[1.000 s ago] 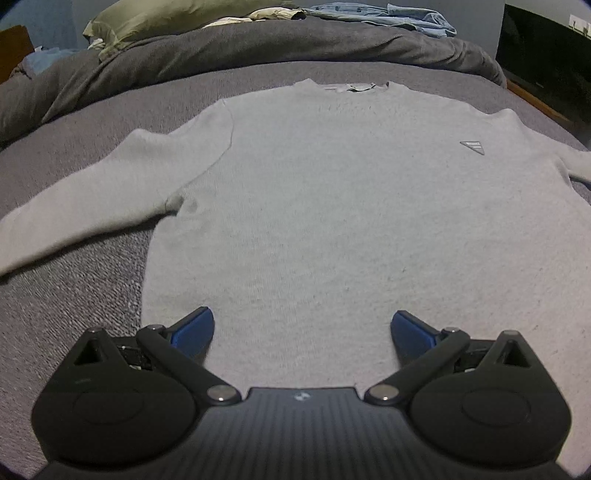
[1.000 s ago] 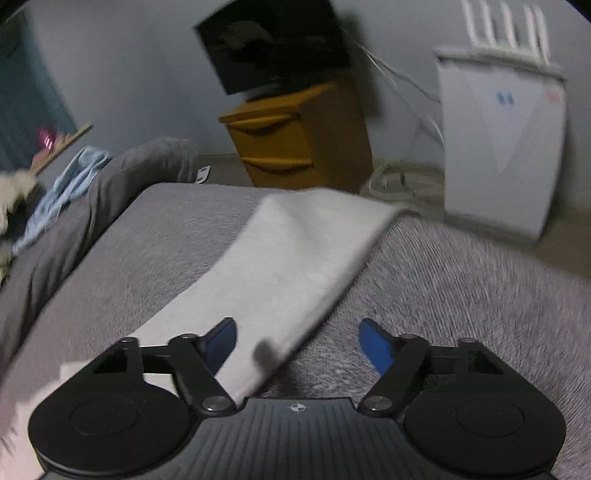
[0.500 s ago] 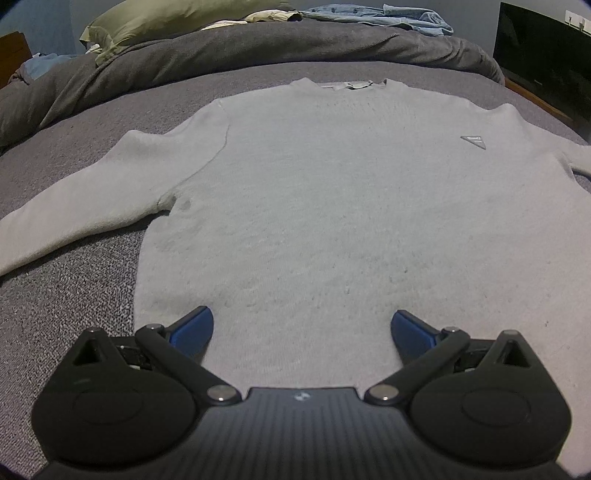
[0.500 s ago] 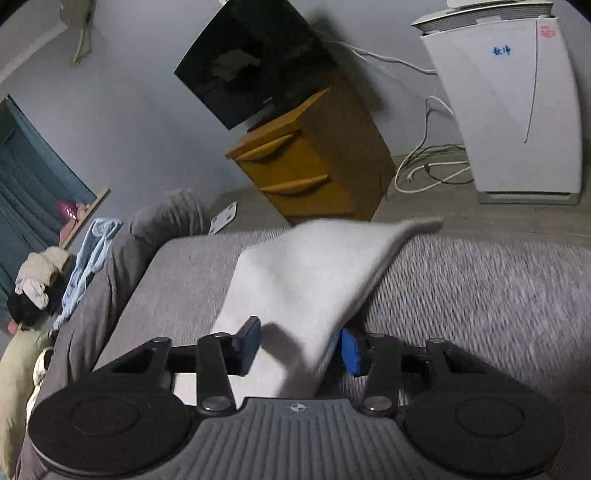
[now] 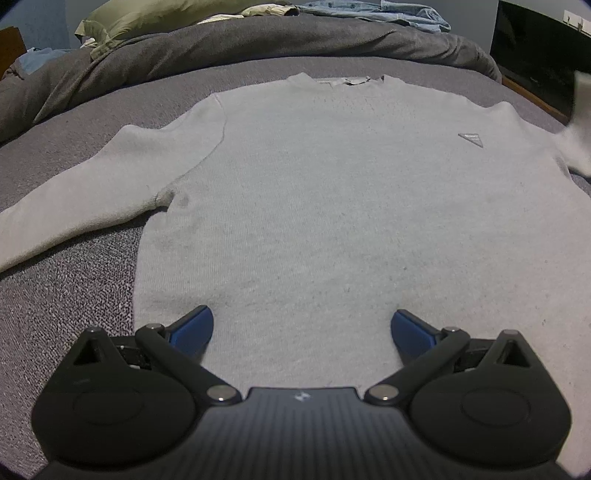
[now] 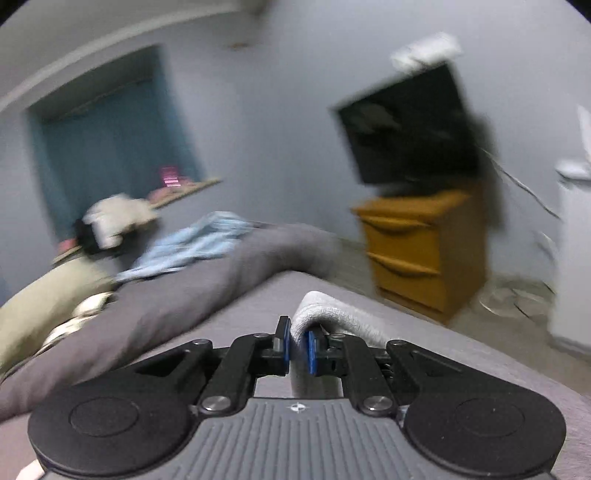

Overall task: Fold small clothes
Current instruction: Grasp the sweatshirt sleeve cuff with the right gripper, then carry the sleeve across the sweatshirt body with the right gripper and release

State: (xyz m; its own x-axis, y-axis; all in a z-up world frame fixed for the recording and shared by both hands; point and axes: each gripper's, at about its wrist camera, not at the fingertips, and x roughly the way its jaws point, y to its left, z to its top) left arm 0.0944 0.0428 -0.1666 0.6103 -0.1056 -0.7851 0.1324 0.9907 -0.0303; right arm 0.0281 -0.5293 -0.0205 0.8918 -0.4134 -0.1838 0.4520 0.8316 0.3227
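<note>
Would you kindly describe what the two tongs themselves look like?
Both match. The left tongs and right tongs have black linkage arms with silver pivot pins, two round black discs, a ribbed dark grey body bearing a small white mark, and blue fingertips. No cables or sleeves show.

Dim, blue-grey walls [image 6: 258, 110]. Grey bed [image 5: 66, 295], rumpled duvet [image 5: 258, 40], olive pillow [image 5: 147, 14]. Yellow-wood nightstand [image 6: 417, 251], dark tilted screen [image 6: 406, 136], teal curtain [image 6: 110, 147].
</note>
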